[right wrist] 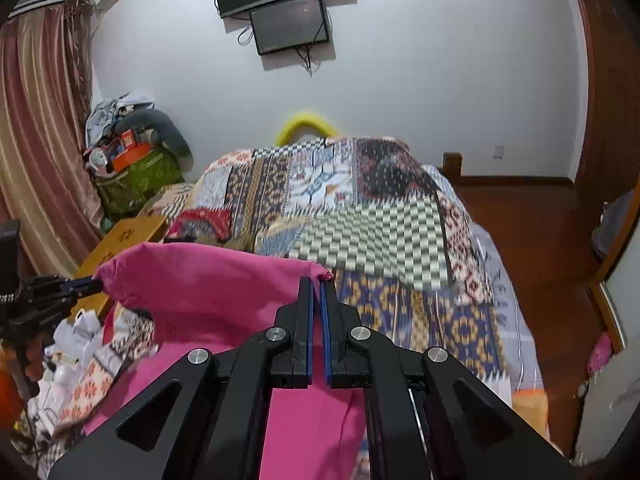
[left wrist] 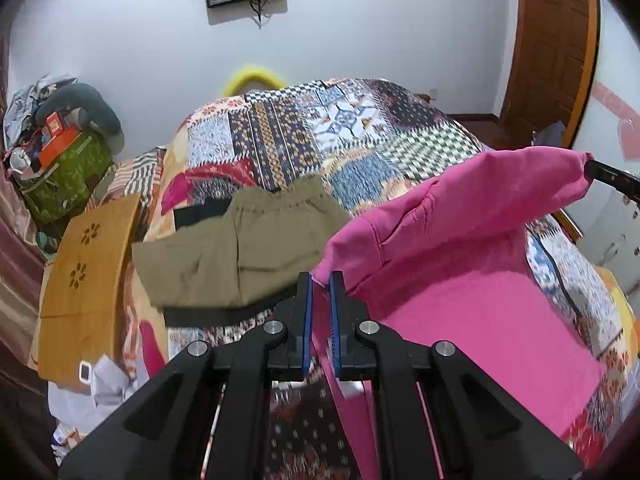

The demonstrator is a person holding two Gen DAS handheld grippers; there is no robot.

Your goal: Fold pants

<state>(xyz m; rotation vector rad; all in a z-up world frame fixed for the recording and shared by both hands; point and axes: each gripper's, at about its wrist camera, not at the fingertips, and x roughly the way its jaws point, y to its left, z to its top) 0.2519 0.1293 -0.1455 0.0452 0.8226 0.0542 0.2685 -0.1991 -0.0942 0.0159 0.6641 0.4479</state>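
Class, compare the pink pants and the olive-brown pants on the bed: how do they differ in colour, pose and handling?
Colour: the pink pants are bright magenta, the olive-brown pants a dull khaki.
Pose: the pink pants have one edge lifted off the patchwork bedspread; the olive-brown pants lie flat on it.
Handling: the left gripper and right gripper each pinch a corner of the pink pants; nothing touches the olive-brown pants.
Shared: both are cloth garments on the bed.

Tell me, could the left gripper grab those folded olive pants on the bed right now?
Probably not yet. The left gripper is shut on a corner of the pink pants. The olive pants lie just beyond it, uncovered, so it would have to let go first.
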